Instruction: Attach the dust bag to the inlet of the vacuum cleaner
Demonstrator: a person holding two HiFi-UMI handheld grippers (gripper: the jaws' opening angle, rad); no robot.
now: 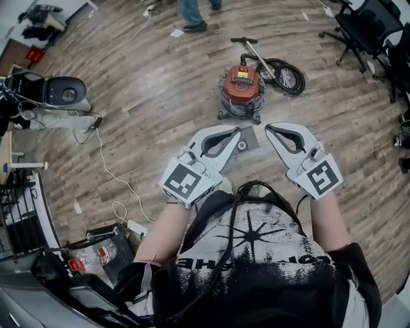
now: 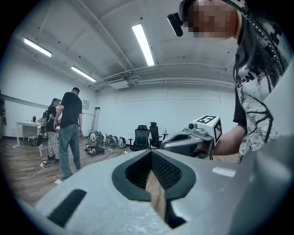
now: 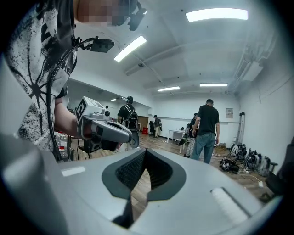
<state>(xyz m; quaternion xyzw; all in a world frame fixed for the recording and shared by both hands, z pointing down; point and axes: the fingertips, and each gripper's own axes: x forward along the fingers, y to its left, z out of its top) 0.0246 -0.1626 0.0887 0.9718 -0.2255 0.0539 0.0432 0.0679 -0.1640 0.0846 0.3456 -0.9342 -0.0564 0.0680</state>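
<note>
In the head view a red and black canister vacuum cleaner stands on the wood floor, its black hose coiled to its right. Just in front of it lies a flat grey dust bag with a round hole. My left gripper and right gripper hover level above the bag, tips angled toward each other. Both are shut with nothing in them. The left gripper view shows its own jaws closed and the right gripper beyond. In the right gripper view its jaws are closed, with the left gripper opposite.
Black office chairs stand at the far right. A person's legs are beyond the vacuum. A white cable trails across the floor on the left, near a dark machine. A plastic bottle lies by my left side.
</note>
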